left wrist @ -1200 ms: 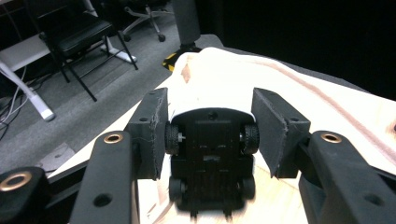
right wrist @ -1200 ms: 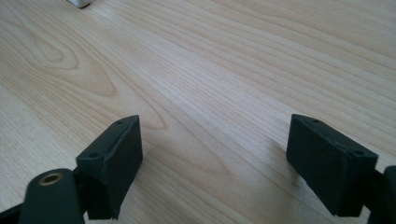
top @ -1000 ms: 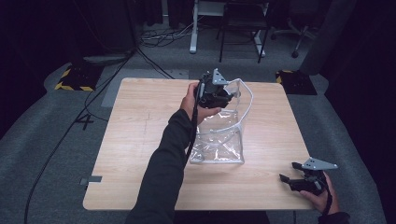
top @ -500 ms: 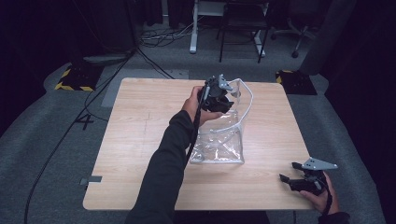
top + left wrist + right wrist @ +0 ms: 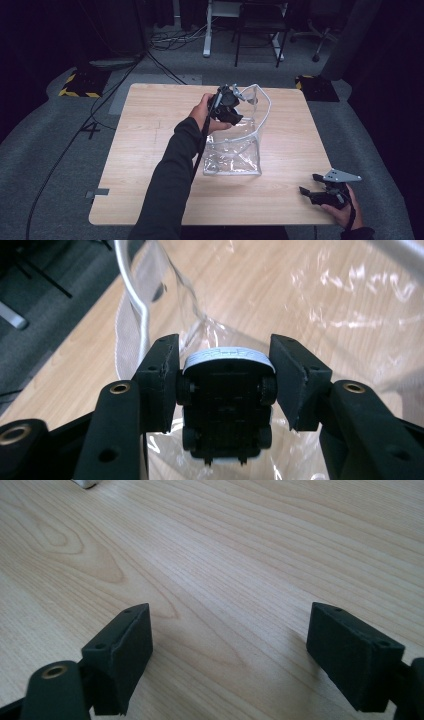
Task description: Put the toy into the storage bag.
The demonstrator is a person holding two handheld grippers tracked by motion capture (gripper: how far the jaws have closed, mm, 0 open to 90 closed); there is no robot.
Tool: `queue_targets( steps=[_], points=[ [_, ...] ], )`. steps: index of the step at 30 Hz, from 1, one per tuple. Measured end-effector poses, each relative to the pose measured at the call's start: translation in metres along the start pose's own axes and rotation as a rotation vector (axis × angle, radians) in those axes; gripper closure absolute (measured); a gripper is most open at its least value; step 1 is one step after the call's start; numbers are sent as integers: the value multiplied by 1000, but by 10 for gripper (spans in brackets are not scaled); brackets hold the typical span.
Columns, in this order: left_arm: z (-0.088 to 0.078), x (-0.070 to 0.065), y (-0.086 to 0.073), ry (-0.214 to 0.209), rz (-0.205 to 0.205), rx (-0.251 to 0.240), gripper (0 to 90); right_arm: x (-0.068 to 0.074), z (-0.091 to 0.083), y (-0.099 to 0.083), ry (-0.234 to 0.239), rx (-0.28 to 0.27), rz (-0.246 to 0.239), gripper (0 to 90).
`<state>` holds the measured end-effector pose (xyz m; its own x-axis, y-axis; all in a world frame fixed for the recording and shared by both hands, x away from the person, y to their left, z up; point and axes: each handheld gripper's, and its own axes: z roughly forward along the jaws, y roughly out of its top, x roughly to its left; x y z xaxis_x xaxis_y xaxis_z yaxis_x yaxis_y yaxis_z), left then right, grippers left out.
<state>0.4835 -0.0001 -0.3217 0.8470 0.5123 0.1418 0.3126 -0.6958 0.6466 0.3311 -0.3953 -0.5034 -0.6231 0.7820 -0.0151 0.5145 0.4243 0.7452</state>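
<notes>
While left tool [image 5: 225, 385] grips toy car [image 5: 226, 400], right tool [image 5: 230, 660] wide open.

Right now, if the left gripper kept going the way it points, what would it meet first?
Probably the clear plastic bag: the left gripper, shut on a toy car, points into its open mouth, with the table showing through.

A clear plastic bag [image 5: 235, 150] stands open at the middle of the wooden bench [image 5: 145, 150]. The left hand-held gripper [image 5: 231, 106] hangs at its far left rim, above the opening. The right hand-held gripper [image 5: 314, 192] rests at the near right corner, well apart from the bag, jaws spread.
</notes>
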Motion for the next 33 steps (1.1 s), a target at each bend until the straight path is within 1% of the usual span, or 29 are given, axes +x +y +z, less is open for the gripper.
queue_targets(
  steps=[1, 2, 3, 4, 5, 6, 7, 8, 9, 12, 13, 14, 15, 16, 17, 18, 19, 20, 21, 22, 24, 25, 26, 27, 29, 30, 31, 32, 33],
  points=[
    [0, 0, 0, -3, 7, 7, 484, 0, 0, 0, -1, -1, 6, 186],
    [-2, 0, -2, -9, 16, 29, 484, 0, 0, 0, -1, -1, 6, 186],
    [-2, -1, -2, -11, 15, 39, 484, 0, 0, 0, -1, -1, 5, 186],
    [-2, -1, -2, -11, 15, 39, 484, 0, 0, 0, -1, -1, 5, 186],
    [-3, 0, -4, -23, 19, 52, 484, 0, 0, 0, -1, -1, 5, 186],
    [-3, 0, -4, -23, 19, 52, 484, 0, 0, 0, -1, -1, 5, 186],
    [-2, 0, -5, -22, 25, 38, 484, 0, 0, 0, -1, -1, 6, 186],
    [-3, 1, -6, -23, 39, 60, 484, 0, 0, 0, -1, -1, 6, 186],
    [-4, 2, -7, -30, 62, 83, 484, 0, 0, 0, -1, -1, 6, 186],
    [-5, 1, -11, -26, 56, 90, 484, 0, 0, 0, -1, -1, 6, 186],
    [-5, 3, -11, -34, 61, 80, 484, 0, 0, 0, -1, -1, 4, 186],
    [-5, 1, -13, -34, 25, 56, 484, 0, 0, 0, -1, -1, 6, 186],
    [-5, 1, -13, -34, 25, 56, 484, 0, 0, 0, -1, -1, 6, 186],
    [-7, 2, -14, -38, 49, 95, 484, 0, 0, 0, 0, 0, 2, 186],
    [-7, 3, -16, -31, 62, 83, 484, 0, 0, 0, -1, -1, 3, 186],
    [-6, 1, -18, -31, 45, 65, 484, 0, 0, 0, -1, -1, 4, 186],
    [-7, 3, -18, -43, 60, 82, 484, 0, 0, 0, 0, 0, -1, 186],
    [-7, 3, -18, -43, 60, 82, 484, 0, 0, 0, 0, 0, -1, 186],
    [-7, 3, -20, -32, 70, 86, 484, 0, 0, 0, -1, -1, 5, 186],
    [-7, 2, -22, -34, 61, 95, 484, 0, 0, 0, 0, 0, 3, 186],
    [-6, 2, -22, -35, 68, 93, 484, 0, 0, 0, -1, -1, 5, 186],
    [-7, 2, -24, -38, 58, 108, 484, 0, 0, 0, -1, -1, 6, 186],
    [-7, 1, -25, -31, 49, 104, 483, 0, 0, 0, -1, -1, 5, 186],
    [-7, 2, -24, -39, 61, 105, 484, 0, 0, 0, -1, -1, 6, 186],
    [-7, 2, -25, -34, 60, 106, 484, 0, 0, 0, -1, -1, 2, 186],
    [-7, 4, -24, -31, 73, 95, 484, 0, 0, 0, 0, 0, 2, 186],
    [-7, 5, -24, -32, 76, 97, 483, 0, 0, 0, -1, -1, 6, 186],
    [-7, 5, -25, -27, 71, 102, 483, 0, 0, 0, -1, -1, 6, 186],
    [-7, 7, -25, -31, 65, 105, 483, 0, 0, 0, -1, -1, 5, 186]
  ],
)
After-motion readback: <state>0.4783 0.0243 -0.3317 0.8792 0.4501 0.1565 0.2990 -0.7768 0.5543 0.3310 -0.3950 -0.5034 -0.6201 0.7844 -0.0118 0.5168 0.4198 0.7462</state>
